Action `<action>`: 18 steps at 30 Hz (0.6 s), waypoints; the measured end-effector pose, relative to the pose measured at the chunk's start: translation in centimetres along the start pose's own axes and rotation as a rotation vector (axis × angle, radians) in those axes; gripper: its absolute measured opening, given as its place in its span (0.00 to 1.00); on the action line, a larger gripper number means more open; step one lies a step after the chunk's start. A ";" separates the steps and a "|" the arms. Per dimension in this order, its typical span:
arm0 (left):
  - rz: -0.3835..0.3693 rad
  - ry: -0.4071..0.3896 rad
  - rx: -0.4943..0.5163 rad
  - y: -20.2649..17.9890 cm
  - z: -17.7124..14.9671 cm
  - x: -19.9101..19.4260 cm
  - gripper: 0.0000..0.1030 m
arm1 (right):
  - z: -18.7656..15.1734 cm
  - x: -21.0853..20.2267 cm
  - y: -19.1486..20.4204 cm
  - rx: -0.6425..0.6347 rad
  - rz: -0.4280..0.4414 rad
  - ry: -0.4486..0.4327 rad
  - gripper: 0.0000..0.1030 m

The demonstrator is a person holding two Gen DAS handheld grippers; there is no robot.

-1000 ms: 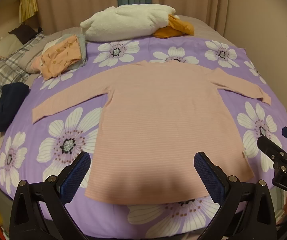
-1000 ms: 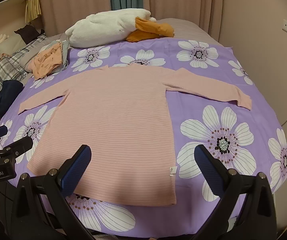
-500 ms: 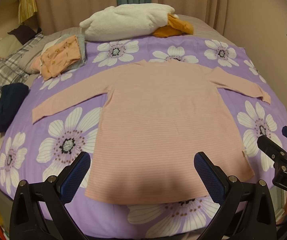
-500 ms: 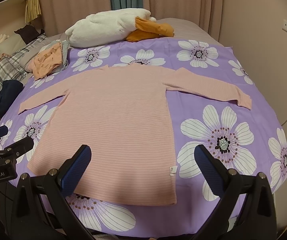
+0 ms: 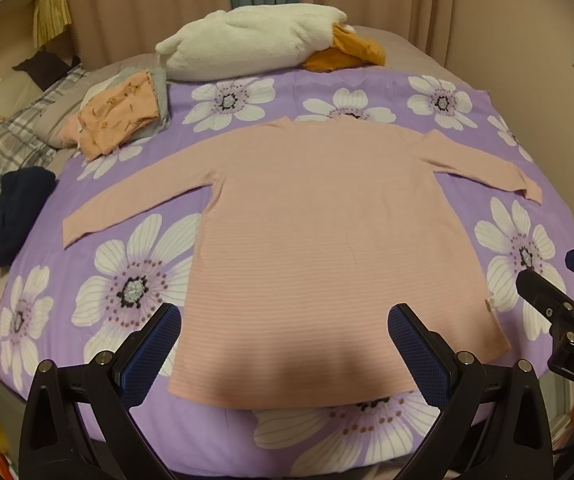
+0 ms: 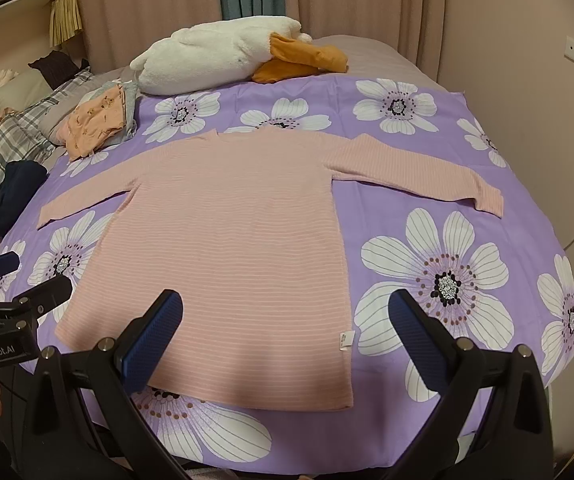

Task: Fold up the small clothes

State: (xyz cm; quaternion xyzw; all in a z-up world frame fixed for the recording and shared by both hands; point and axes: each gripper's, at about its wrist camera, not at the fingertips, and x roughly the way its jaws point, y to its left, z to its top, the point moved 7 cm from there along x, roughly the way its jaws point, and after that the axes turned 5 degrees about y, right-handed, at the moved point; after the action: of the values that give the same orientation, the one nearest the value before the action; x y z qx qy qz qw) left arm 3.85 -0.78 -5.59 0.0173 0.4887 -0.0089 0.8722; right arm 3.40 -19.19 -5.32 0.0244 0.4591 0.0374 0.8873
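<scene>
A pink striped long-sleeved top (image 5: 327, 232) (image 6: 231, 240) lies flat on the purple flowered sheet (image 5: 135, 280) (image 6: 439, 272), both sleeves spread out, hem towards me. My left gripper (image 5: 285, 350) hovers open above the hem with nothing between its blue pads. My right gripper (image 6: 287, 332) is open too, over the hem's right corner near a small white label (image 6: 344, 339). Each gripper shows at the edge of the other's view: the right gripper (image 5: 567, 308) and the left gripper (image 6: 11, 292).
A folded stack of small clothes (image 5: 123, 116) (image 6: 95, 124) sits at the far left. A white plush pillow (image 5: 255, 46) and an orange garment (image 5: 347, 54) lie at the back. A dark blue garment (image 5: 15, 208) and a plaid blanket (image 5: 3, 152) are at the left. Wall at right.
</scene>
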 end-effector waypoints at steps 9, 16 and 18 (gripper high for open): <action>-0.002 0.012 0.000 -0.5 0.1 0.9 0.99 | 0.1 0.4 -0.1 0.003 0.003 0.007 1.00; -0.110 0.145 -0.055 -0.3 -0.3 2.9 0.99 | 0.2 2.2 -1.0 0.093 0.195 0.013 1.00; -0.173 0.182 -0.096 -0.3 -0.4 4.2 0.99 | 0.2 3.2 -1.9 0.188 0.313 0.017 1.00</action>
State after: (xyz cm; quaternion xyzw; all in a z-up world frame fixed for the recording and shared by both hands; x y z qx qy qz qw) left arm 5.66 -1.03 -9.41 -0.0660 0.5652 -0.0590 0.8202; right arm 5.45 -20.80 -7.93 0.1780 0.4585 0.1320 0.8606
